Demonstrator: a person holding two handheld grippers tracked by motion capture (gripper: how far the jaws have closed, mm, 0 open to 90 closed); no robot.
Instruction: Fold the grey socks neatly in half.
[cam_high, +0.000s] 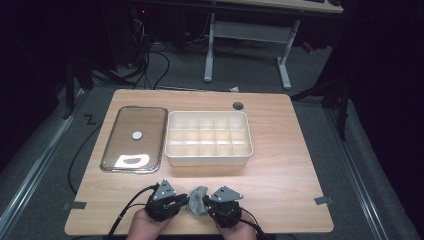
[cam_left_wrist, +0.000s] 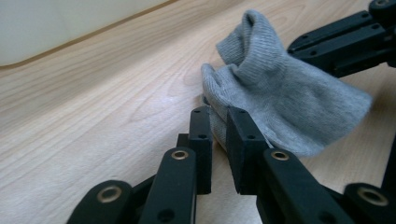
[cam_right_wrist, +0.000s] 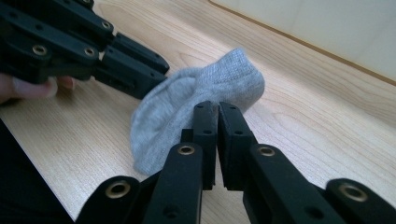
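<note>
Both hand-held grippers are on one grey sock (cam_high: 197, 200) at the tabletop's (cam_high: 280, 165) near edge: left hand-held gripper (cam_left_wrist: 218, 122) pinches its cuff edge, right hand-held gripper (cam_right_wrist: 217, 106) is clamped on the other end (no readable labels anywhere). Behind it sit a white divided tray (cam_high: 208, 159) and a clear lid (cam_high: 134, 137).

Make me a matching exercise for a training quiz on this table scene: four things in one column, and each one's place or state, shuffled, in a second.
Things:
1. grey sock
2. divided white tray
3. clear lid
4. round hole in the table

Places or states:
A. flat at the table's left, beside the tray
B. at the near edge, gripped from both sides by the grippers
C. mid-table, compartments empty
D. just beyond the tray's far right corner

Pairs: 1-B, 2-C, 3-A, 4-D
</note>
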